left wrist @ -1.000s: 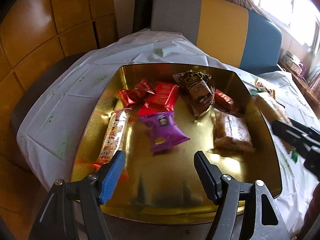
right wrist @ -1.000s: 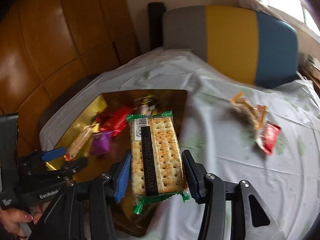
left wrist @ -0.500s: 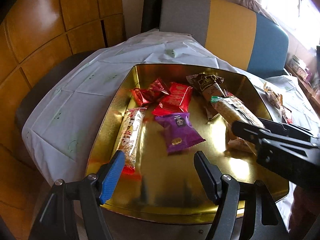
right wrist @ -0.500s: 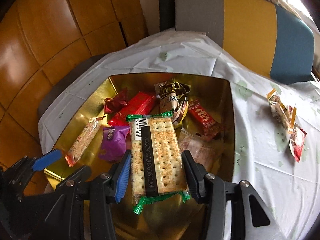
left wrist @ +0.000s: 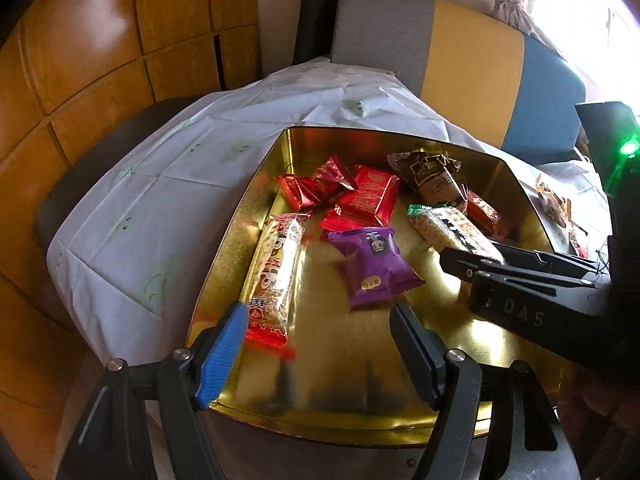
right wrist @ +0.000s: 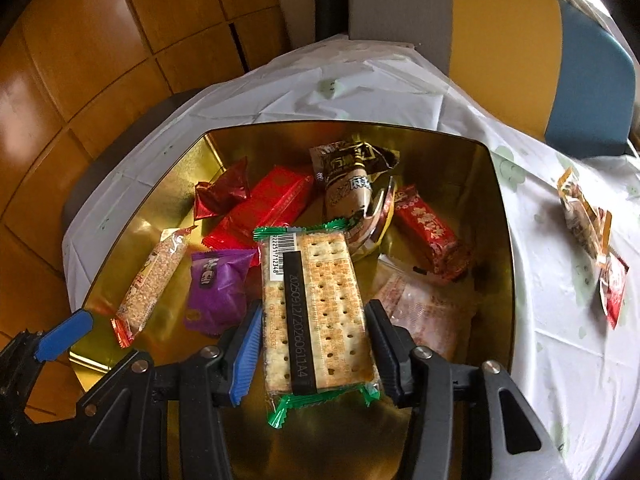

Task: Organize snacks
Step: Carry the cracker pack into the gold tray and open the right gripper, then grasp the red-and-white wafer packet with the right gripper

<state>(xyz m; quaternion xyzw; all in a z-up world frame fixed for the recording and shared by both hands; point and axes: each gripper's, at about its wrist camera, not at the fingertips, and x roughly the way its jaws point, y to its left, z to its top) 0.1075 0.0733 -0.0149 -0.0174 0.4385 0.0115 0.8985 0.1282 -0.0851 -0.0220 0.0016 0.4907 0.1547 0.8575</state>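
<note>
A gold tin tray (left wrist: 360, 380) on the white-clothed table holds several wrapped snacks, among them a purple packet (left wrist: 372, 264), a long cereal bar (left wrist: 276, 268) and red packs (left wrist: 368, 196). My right gripper (right wrist: 314, 312) is shut on a green-edged cracker pack (right wrist: 320, 296) and hangs above the tray's middle. In the left wrist view that gripper (left wrist: 472, 264) reaches in from the right with the cracker pack (left wrist: 452, 224). My left gripper (left wrist: 316, 320) hovers over the tray's near edge, its jaws opening with nothing between them.
Two loose snacks lie on the tablecloth right of the tray: an orange-edged pack (right wrist: 588, 224) and a red one (right wrist: 614, 284). A grey, yellow and blue chair back (left wrist: 472, 60) stands behind the table. Wooden panels (left wrist: 100, 60) fill the left side.
My right gripper has carried the cracker pack leftward from the tray's right edge to above its middle, and lower. The left gripper has stayed nearly where it was.
</note>
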